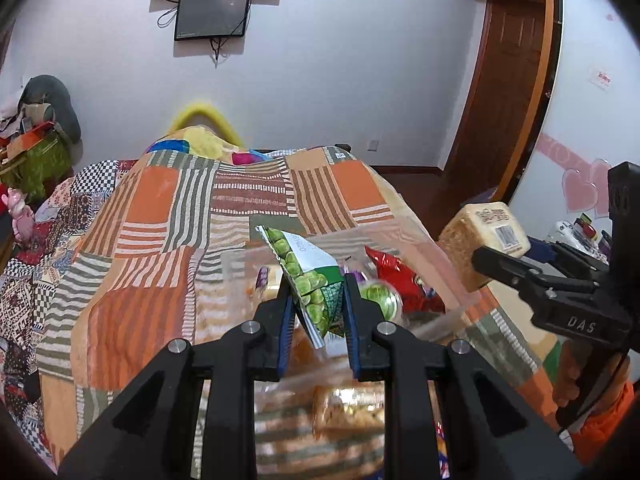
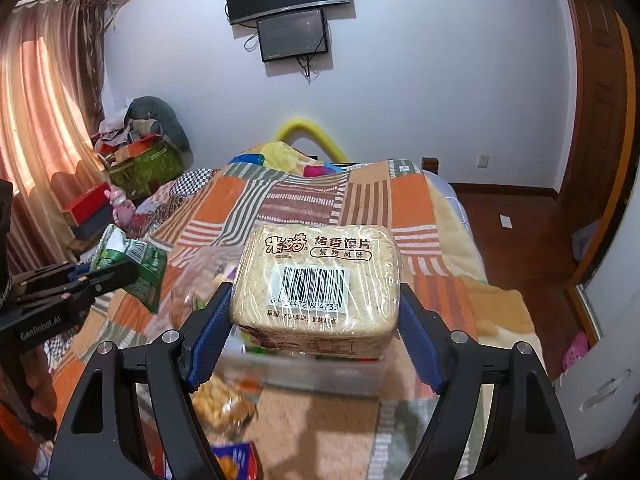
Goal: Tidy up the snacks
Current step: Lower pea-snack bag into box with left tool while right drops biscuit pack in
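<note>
Left wrist view: left gripper (image 1: 316, 304), low centre, has its jaws clenched on a green pea packet (image 1: 310, 276) above the clear bin (image 1: 456, 308) on the bed (image 1: 160, 240).

Right wrist view: right gripper (image 2: 316, 312) grasps a wrapped cracker block (image 2: 316, 280) at frame centre, above the bin.

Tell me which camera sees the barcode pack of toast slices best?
The right wrist view: the toast slice pack fills the middle between the right gripper jaws, with its barcode and label facing the camera. The left wrist view shows it only small and angled at the right edge.
</note>
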`<state>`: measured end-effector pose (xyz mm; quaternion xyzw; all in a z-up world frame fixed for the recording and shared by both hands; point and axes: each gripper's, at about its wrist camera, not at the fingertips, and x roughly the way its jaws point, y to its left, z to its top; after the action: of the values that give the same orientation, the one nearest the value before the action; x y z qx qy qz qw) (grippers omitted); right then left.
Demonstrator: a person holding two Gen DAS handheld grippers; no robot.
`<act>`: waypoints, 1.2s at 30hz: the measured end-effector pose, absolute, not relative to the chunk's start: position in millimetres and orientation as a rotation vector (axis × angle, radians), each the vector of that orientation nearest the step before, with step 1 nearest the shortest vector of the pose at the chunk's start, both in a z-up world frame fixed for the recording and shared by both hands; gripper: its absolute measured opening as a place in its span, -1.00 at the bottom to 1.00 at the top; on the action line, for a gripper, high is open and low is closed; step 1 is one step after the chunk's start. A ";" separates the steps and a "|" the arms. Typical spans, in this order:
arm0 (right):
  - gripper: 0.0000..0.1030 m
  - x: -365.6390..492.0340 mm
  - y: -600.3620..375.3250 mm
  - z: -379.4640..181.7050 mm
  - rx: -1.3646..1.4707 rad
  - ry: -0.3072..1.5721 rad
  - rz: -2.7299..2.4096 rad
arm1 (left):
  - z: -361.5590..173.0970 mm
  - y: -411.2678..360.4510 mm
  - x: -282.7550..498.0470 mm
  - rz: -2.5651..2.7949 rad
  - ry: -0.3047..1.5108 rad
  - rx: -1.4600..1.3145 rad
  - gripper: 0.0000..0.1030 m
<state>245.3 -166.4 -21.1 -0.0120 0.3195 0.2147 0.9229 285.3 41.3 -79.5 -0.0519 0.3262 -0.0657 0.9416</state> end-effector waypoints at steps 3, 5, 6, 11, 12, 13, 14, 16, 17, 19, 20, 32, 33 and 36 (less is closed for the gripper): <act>0.47 256.3 -159.9 -24.6 -0.020 0.667 0.438 | -85.8 38.3 302.2 -0.140 0.687 -0.121 -0.58; 0.47 263.4 -156.6 -28.0 -0.016 0.679 0.437 | -89.8 35.6 310.2 -0.138 0.697 -0.122 -0.58; 0.47 266.5 -155.2 -29.9 -0.014 0.686 0.438 | -92.5 33.3 317.6 -0.138 0.707 -0.117 -0.58; 0.47 281.9 -148.6 -42.5 -0.032 0.728 0.422 | -104.0 28.0 345.6 -0.147 0.747 -0.115 -0.58; 0.47 285.5 -146.6 -46.2 -0.031 0.741 0.420 | -106.0 27.3 347.8 -0.150 0.753 -0.117 -0.58; 0.47 288.7 -145.7 -47.7 -0.027 0.750 0.420 | -108.7 25.7 352.8 -0.155 0.762 -0.117 -0.58; 0.47 290.7 -146.0 -51.2 -0.021 0.762 0.420 | -111.7 23.6 357.6 -0.162 0.771 -0.112 -0.58; 0.47 294.0 -144.2 -56.8 -0.018 0.780 0.414 | -116.7 19.2 365.4 -0.169 0.790 -0.093 -0.57; 0.47 296.0 -144.9 -58.8 -0.020 0.786 0.410 | -118.7 17.6 368.1 -0.165 0.794 -0.085 -0.57; 0.47 298.9 -143.0 -62.5 -0.035 0.801 0.406 | -123.7 15.0 373.2 -0.153 0.804 -0.067 -0.58; 0.47 299.6 -142.5 -64.6 -0.045 0.810 0.405 | -126.3 15.1 375.1 -0.155 0.811 -0.071 -0.58; 0.50 289.1 -152.4 -53.8 -0.058 0.814 0.415 | -115.6 21.0 354.6 -0.121 0.774 -0.096 -0.02; 0.52 286.6 -153.2 -50.0 -0.058 0.806 0.416 | -109.4 23.1 347.5 -0.129 0.759 -0.104 -0.01; 0.54 273.7 -159.1 -39.2 -0.053 0.780 0.427 | -97.0 27.4 332.6 -0.145 0.742 -0.120 0.06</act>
<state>273.7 -159.1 -39.2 -0.0256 0.3773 0.2066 0.9024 332.6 27.4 -97.0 -0.0585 0.3621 -0.0708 0.9276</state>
